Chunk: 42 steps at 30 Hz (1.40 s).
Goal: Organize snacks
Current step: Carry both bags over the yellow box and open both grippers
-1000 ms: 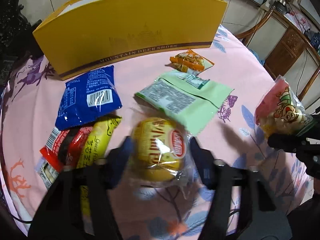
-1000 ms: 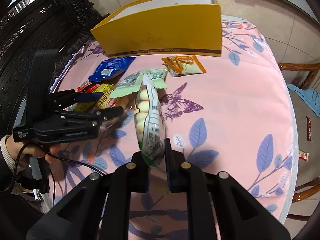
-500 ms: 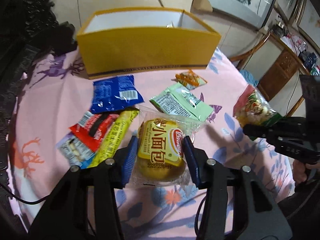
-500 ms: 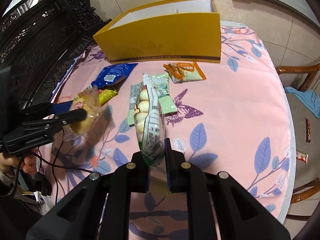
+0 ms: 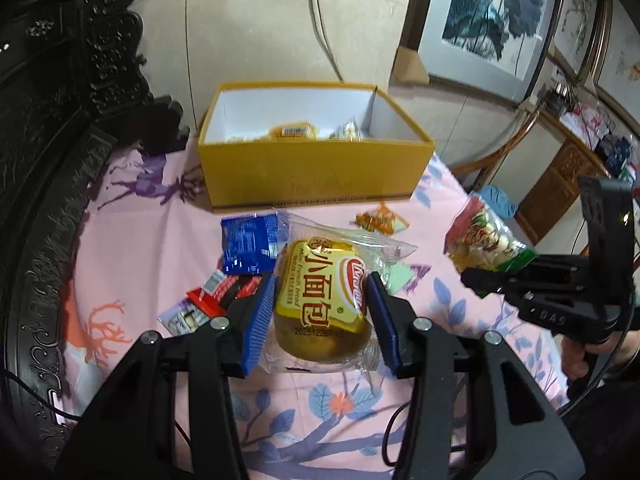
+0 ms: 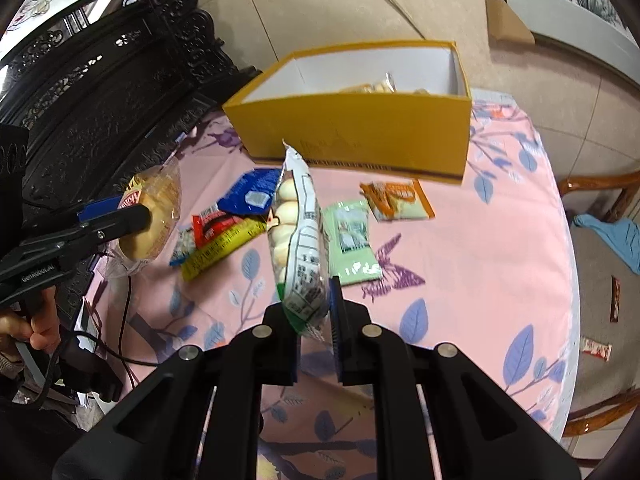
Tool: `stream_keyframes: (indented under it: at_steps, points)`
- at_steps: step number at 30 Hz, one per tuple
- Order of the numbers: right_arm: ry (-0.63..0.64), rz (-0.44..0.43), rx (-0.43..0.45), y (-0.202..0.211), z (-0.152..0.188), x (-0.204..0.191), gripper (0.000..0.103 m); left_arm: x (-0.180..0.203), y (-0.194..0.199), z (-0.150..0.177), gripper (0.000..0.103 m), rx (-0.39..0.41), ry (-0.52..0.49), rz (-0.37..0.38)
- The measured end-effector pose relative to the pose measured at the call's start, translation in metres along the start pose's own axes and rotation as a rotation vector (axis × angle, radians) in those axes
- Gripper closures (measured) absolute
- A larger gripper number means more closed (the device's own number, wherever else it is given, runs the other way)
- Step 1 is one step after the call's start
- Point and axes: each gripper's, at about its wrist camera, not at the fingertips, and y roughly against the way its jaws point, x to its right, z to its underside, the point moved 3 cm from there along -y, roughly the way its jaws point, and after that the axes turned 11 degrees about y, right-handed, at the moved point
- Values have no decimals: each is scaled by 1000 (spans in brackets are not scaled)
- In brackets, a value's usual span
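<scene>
Both loads are mid-carry above the worktop (image 5: 120,240): left tool (image 5: 320,312) clamps the bun (image 5: 320,304), right tool (image 6: 314,316) pinches the puffs bag (image 6: 298,236); next, probably over the box (image 5: 312,172) and release.

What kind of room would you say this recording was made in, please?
Most likely a living or dining room at home: a round table under a pink floral tablecloth, dark carved wooden furniture, and framed lotus paintings against the wall.
</scene>
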Motion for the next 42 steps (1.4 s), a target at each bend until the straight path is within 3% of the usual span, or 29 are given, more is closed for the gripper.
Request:
stream_keyframes:
  at_steps: [16, 24, 33, 42]
  points:
    - [43, 50, 185, 26, -89, 17, 90, 6, 7, -97, 56, 141, 94, 2]
    - [51, 108, 256, 24, -137, 42, 90, 14, -28, -152, 56, 140, 115, -100]
    - [52, 164, 302, 14, -184, 73, 90, 17, -62, -199, 56, 151, 93, -136]
    - [66, 184, 295, -16, -205, 84, 90, 6, -105, -222, 56, 130, 123, -143]
